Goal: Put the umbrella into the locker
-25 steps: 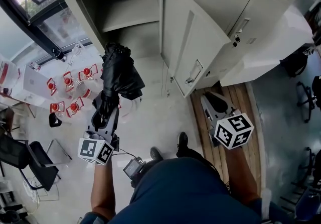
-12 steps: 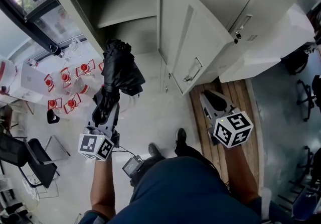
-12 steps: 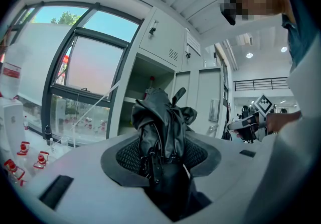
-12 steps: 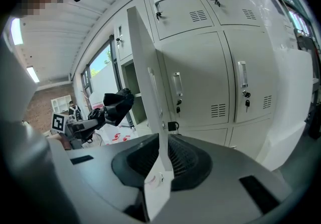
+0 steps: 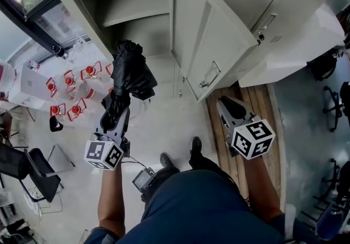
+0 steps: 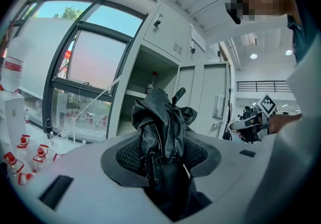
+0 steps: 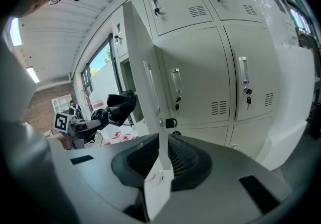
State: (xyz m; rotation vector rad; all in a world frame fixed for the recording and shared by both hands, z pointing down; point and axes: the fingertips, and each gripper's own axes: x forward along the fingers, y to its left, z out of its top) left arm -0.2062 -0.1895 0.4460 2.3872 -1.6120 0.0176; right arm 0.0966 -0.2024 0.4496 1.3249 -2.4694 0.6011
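A folded black umbrella (image 5: 129,75) stands upright in my left gripper (image 5: 113,118), which is shut on its lower part. It hangs in front of the open locker (image 5: 136,21), outside the opening. In the left gripper view the umbrella (image 6: 163,125) fills the gap between the jaws of my left gripper (image 6: 163,162). My right gripper (image 5: 221,104) is at the free edge of the swung-open locker door (image 5: 210,35). In the right gripper view the door (image 7: 140,62) runs down between the jaws of my right gripper (image 7: 159,170), which are shut on it. The umbrella (image 7: 122,102) shows at the left.
Shut grey lockers (image 7: 220,72) line the wall to the right of the open one. Several red-capped bottles (image 5: 71,95) stand at the left by a window. A black chair (image 5: 38,174) is at the lower left. Wooden boards (image 5: 270,117) lie under my right arm.
My left gripper has sunk a little with the umbrella, still in front of the opening. The right gripper has stayed at the door.
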